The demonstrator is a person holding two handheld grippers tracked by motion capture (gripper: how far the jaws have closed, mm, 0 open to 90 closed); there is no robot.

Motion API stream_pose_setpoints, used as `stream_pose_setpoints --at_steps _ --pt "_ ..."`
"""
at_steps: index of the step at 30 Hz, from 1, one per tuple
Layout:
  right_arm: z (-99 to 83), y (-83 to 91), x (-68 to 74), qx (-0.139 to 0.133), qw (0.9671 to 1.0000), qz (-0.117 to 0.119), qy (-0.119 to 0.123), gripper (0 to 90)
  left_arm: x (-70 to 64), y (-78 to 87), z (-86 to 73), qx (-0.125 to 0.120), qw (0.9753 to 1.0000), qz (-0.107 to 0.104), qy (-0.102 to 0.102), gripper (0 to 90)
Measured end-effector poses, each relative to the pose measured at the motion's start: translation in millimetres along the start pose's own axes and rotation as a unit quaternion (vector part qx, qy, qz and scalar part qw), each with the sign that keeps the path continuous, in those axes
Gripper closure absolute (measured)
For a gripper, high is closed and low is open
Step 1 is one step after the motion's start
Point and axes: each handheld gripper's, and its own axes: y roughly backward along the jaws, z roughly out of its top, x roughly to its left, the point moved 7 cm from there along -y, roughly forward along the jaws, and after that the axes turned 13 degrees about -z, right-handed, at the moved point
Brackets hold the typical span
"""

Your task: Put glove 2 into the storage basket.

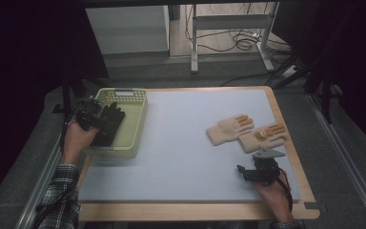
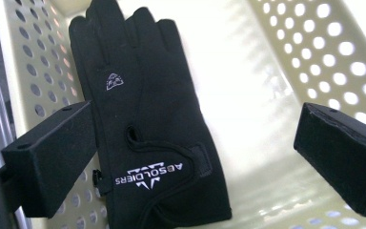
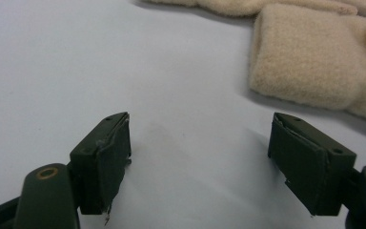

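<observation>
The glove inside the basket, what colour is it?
Black, with white lettering near the cuff; the left gripper view shows the glove best.

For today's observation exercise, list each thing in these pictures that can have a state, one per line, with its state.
Black fabric glove: flat in basket, not gripped.
Pale yellow perforated plastic basket: upright, holding the black glove.
Two cream knitted gloves: flat on table, overlapping.
Left gripper: open above the black glove.
Right gripper: open, holding nothing, near the cream gloves.

Black glove's [image 2: 143, 119] cuff end cut off by left gripper view's bottom edge
</observation>
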Motion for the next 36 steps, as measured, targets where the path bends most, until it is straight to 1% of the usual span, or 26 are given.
stream_pose_setpoints --at_steps 2,3,5,10,14,15,16,17,18,24,27,30,31,32,34,36 --pt "0.0 0.0 0.0 0.0 1.0 0.0 0.0 22.0 -6.2 3.8 0.6 -0.01 0.9999 -0.002 -0.01 1.6" --pt "0.0 0.0 0.0 0.0 1.0 0.0 0.0 22.0 -11.9 6.1 1.1 -0.021 0.9996 -0.004 -0.017 1.7" --pt "0.0 0.0 0.0 0.0 1.0 0.0 0.0 22.0 -19.1 8.2 1.2 -0.032 0.9991 -0.008 -0.025 1.9" --pt "0.0 0.1 0.0 0.0 1.0 0.0 0.0 22.0 -40.1 11.6 0.5 -0.047 0.9973 -0.022 -0.053 1.9" --pt "-0.1 0.1 0.0 0.0 1.0 0.0 0.0 22.0 -58.2 16.3 1.0 -0.059 0.9949 -0.036 -0.074 1.7" --pt "-0.1 0.1 0.0 0.0 1.0 0.0 0.0 22.0 -64.7 18.2 1.3 -0.065 0.9939 -0.039 -0.08 1.7" --pt "-0.1 0.1 0.0 0.0 1.0 0.0 0.0 22.0 -64.7 18.2 1.3 -0.065 0.9939 -0.039 -0.08 1.7" --pt "-0.1 0.1 -0.1 0.0 1.0 0.0 0.0 22.0 -67.9 19.2 1.3 -0.068 0.9936 -0.04 -0.081 1.7" --pt "-0.1 0.1 0.0 0.0 1.0 0.0 0.0 22.0 -76.5 21.7 1.3 -0.077 0.992 -0.047 -0.089 1.7" --pt "-0.2 0.1 -0.2 0.002 1.0 0.0 0.0 22.0 -99.8 26.3 -2.8 -0.095 0.9884 -0.052 -0.106 0.9" --pt "-0.1 0.1 -0.2 0.001 1.0 0.0 0.0 22.0 -113.3 26.0 -6.8 -0.105 0.986 -0.063 -0.114 0.3" --pt "-0.2 0.3 0.0 0.002 1.0 0.001 -0.001 22.0 -127.3 25.1 -11.4 -0.111 0.9832 -0.071 -0.126 0.0" --pt "-0.2 0.3 -0.1 0.002 1.0 0.0 0.0 22.0 -127.3 25.1 -11.4 -0.111 0.9832 -0.071 -0.126 0.0" --pt "-0.1 0.3 -0.1 0.002 1.0 0.0 -0.001 22.0 -137.2 23.7 -14.6 -0.116 0.9809 -0.08 -0.134 0.0" --pt "0.0 0.2 -0.1 0.001 1.0 0.0 0.0 22.0 -145.8 21.8 -17.8 -0.119 0.9791 -0.087 -0.14 0.0" --pt "0.0 0.2 0.0 0.001 1.0 0.0 -0.001 22.0 -156.4 18.1 -22.3 -0.122 0.9766 -0.096 -0.149 0.0"
